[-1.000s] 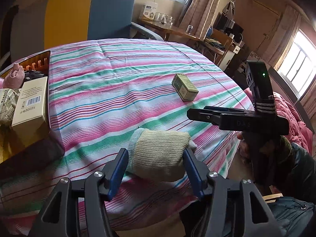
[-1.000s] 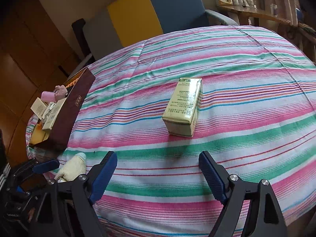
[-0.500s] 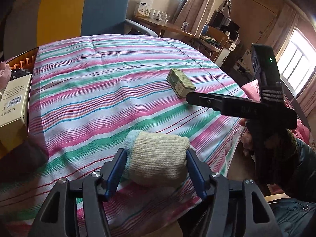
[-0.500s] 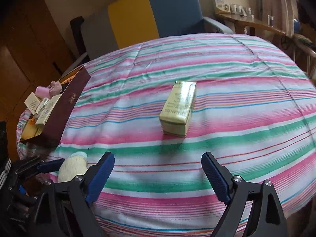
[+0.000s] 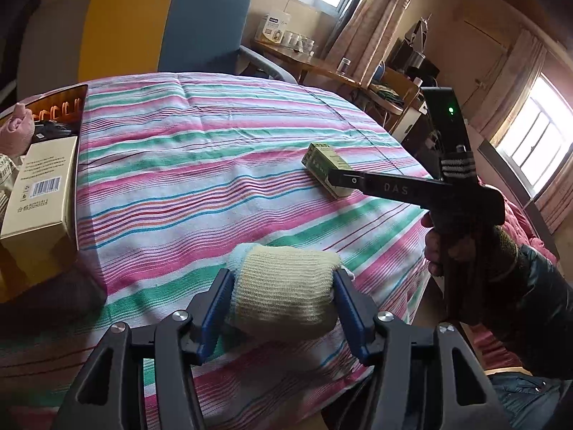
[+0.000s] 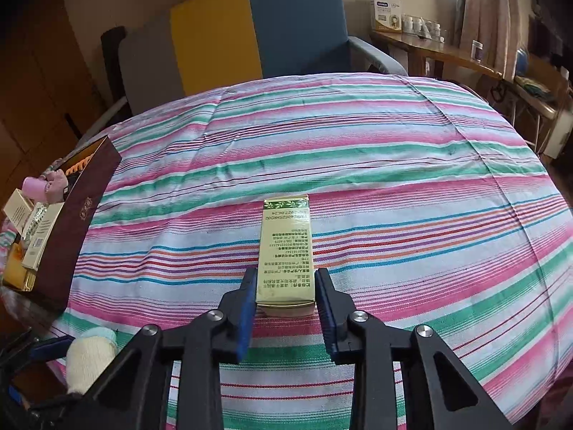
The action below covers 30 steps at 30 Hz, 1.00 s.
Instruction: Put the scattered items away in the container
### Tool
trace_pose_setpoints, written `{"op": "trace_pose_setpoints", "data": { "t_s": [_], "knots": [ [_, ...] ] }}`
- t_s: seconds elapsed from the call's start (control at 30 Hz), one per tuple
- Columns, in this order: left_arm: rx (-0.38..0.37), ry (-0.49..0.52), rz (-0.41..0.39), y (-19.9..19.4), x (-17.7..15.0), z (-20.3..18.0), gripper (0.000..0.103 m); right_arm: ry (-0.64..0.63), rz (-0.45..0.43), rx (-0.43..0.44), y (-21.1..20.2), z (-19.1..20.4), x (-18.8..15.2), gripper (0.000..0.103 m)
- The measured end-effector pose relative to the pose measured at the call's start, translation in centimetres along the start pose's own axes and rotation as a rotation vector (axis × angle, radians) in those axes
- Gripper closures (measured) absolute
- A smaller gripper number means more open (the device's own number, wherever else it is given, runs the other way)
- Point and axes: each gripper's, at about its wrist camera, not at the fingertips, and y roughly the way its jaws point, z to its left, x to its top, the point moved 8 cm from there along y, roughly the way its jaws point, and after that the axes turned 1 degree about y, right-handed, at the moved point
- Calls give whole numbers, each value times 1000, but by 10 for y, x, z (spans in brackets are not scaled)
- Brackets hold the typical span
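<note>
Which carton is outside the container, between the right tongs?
The green-gold carton lying on the striped cloth; the barcoded cream carton sits in the maroon container.

Striped cloth (image 6: 358, 150) over table; yellow-blue armchair (image 6: 258, 28) behind; wooden side table (image 5: 308, 66), curtains (image 5: 361, 18), bright windows (image 5: 533, 139).

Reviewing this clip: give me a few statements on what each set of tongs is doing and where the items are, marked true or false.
1. The left tongs grip a rolled sock. True.
2. The right tongs hang wide open above the cloth. False: their pads close on the near end of the green box.
3. The green box stands upright on its end. False: it lies flat on the striped cloth.
4. The brown container at the table's left edge already holds boxes. True.
</note>
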Motion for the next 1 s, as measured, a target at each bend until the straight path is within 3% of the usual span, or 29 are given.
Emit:
{"op": "trace_pose_setpoints", "data": {
  "t_s": [0.23, 0.63, 1.0],
  "knots": [
    [31, -43, -103, -39, 15, 15, 46, -54, -14, 104, -16, 41, 6, 71],
    [264, -212, -305, -138, 28, 120, 46, -240, -27, 344, -30, 186, 25, 71],
    [415, -216, -390, -174, 52, 179, 45, -330, -15, 466, -23, 292, 42, 71]
  ]
}}
